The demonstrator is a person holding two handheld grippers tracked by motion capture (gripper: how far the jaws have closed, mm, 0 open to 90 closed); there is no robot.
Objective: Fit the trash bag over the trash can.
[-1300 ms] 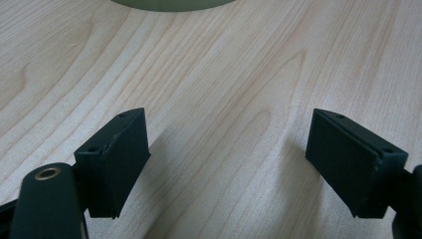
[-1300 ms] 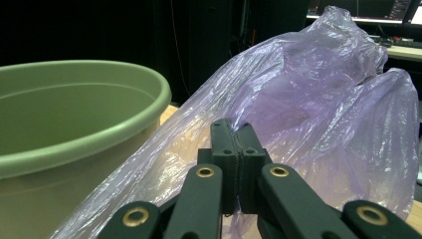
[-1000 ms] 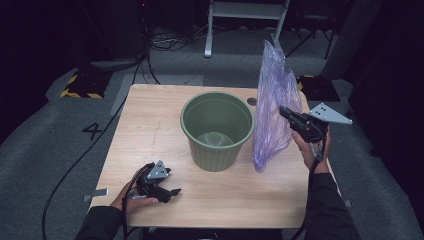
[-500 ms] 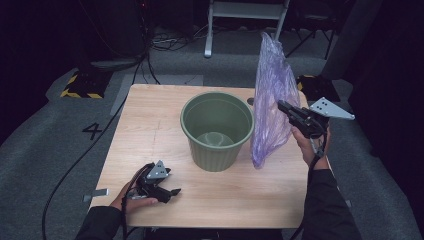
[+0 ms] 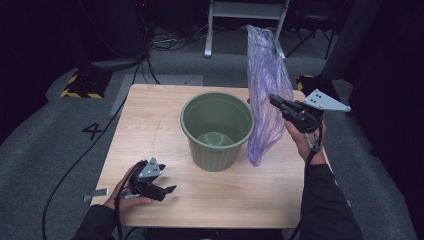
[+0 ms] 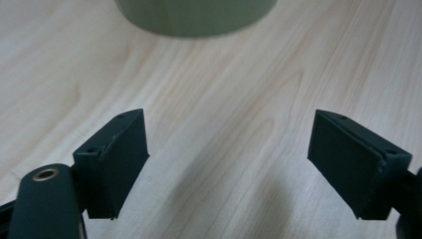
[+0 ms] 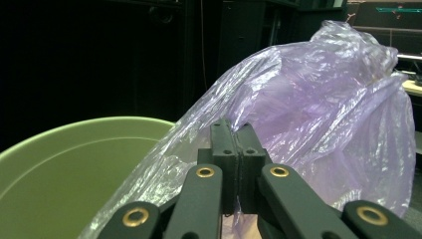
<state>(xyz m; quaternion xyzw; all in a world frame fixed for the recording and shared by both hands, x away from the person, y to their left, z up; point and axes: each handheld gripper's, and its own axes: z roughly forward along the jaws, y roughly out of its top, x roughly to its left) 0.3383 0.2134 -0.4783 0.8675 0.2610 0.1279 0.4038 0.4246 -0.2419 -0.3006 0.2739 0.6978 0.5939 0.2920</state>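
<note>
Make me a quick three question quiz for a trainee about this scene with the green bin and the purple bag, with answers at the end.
1. True or false: the right claw is shut on the thin purple plastic bag.
2. Multiple choice: the round green plastic bin on the light wooden table stands (A) tipped on its side, (B) upright with its mouth open, (C) upside down.
3. Fill in: the left claw, near the table's front edge, has its jaws ____.

Key
1. True: in the right gripper view the pads pinch the film.
2. B.
3. Open: in the left gripper view only bare wood lies between them.
</note>
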